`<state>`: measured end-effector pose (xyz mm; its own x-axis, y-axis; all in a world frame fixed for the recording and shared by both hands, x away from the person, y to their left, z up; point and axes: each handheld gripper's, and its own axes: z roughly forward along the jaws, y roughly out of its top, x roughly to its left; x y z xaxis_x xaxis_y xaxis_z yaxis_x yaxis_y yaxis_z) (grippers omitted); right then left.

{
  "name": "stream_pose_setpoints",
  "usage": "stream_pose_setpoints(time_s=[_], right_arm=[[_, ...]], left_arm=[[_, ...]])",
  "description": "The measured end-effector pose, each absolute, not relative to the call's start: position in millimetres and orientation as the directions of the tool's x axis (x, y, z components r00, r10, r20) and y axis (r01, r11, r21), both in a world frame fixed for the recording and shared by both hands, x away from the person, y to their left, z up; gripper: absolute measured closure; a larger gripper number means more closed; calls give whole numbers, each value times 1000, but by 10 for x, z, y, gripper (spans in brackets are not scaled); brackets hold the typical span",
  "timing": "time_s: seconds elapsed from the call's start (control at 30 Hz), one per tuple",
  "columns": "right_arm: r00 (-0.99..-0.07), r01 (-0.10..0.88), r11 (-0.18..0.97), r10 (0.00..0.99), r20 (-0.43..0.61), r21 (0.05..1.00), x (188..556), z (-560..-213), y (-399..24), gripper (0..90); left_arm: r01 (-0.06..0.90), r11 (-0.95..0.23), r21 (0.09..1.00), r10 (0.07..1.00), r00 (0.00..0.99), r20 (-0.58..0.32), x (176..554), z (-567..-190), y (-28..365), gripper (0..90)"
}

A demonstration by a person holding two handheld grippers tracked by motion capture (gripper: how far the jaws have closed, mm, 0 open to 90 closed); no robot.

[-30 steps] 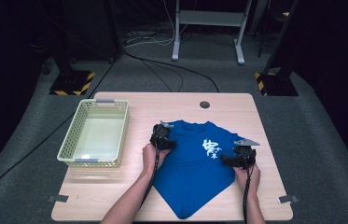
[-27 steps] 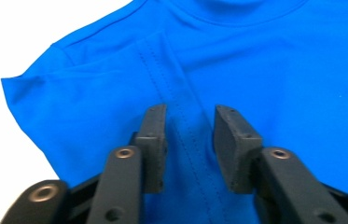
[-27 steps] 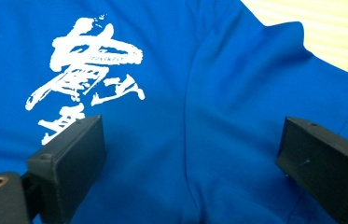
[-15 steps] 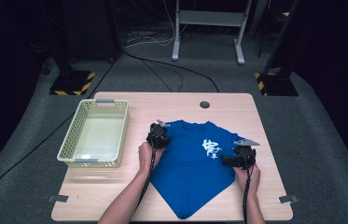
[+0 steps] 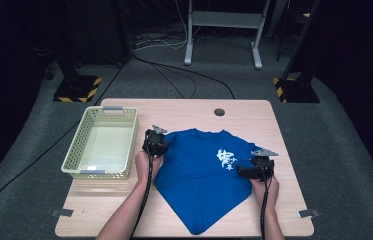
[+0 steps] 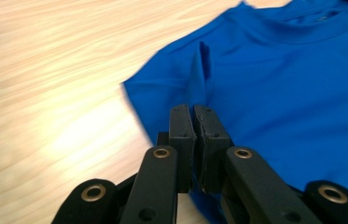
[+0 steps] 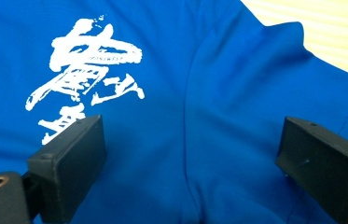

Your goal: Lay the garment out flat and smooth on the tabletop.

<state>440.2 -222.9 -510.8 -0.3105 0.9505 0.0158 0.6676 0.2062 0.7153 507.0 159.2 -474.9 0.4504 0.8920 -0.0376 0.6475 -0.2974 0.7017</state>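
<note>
The blue T-shirt (image 5: 201, 175) lies flat on the tabletop (image 5: 184, 110), collar away from the person, the hem corner pointing toward them. The step in hand, as I judge it, is folding the shirt: the left tool (image 5: 155, 141) takes the left shoulder and sleeve. Its jaws have just been closing and now stand together; in the left gripper view the left tool (image 6: 193, 140) has the cloth edge right at and under its tips, but I cannot tell if fabric is really pinched between them.

To do this well, the pinch should catch both layers of the sleeve edge before lifting, and the lift should be low and slow so the body of the shirt does not drag. The right tool (image 5: 256, 169) can press the opposite side to keep it in place.

The left hand (image 5: 145, 162) sits behind its tool, which points forward and slightly down. The right tool (image 7: 190, 154) hovers over the cloth beside the white print (image 7: 85, 77), jaws wide apart, nothing between them.
</note>
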Motion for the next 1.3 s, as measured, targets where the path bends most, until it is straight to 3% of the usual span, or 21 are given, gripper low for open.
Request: stream_pose_setpoints(time_s=[0.33,0.6,0.7,0.87,0.9,0.93,0.97,1.1,1.13,1.3], right_arm=[[-311,667,206,950,16,716,4401,-5108,-2228,73],[-311,667,206,950,16,716,4401,-5108,-2228,73],[-312,667,207,950,15,715,4401,-5108,-2229,74],[-312,667,207,950,15,715,4401,-5108,-2229,74],[-312,667,207,950,15,715,4401,-5108,-2229,74],[-312,667,207,950,15,715,4401,-5107,-2229,74],[-311,667,207,950,15,715,4401,-5108,-2229,73],[-312,667,207,950,15,715,4401,-5107,-2229,74],[-311,667,207,950,15,715,4400,-5107,-2229,75],[-312,667,207,950,15,716,4399,-5107,-2228,76]], left_arm=[[651,-281,705,928,373,25,4933,-4700,1763,862],[631,-267,728,941,335,54,4765,-4662,1784,807],[618,-251,745,941,338,36,4696,-4656,1808,737],[590,-193,784,926,375,-54,4684,-4599,1776,505],[597,-183,781,909,405,-96,4712,-4598,1728,505],[608,-200,769,882,454,-129,4781,-4627,1623,416],[619,-217,755,871,473,-137,4823,-4650,1569,394],[641,-283,713,861,498,-106,4988,-4776,1374,353],[674,-317,668,855,508,-107,5109,-4882,1299,339],[694,-326,642,887,459,-47,5218,-4971,1311,350]])
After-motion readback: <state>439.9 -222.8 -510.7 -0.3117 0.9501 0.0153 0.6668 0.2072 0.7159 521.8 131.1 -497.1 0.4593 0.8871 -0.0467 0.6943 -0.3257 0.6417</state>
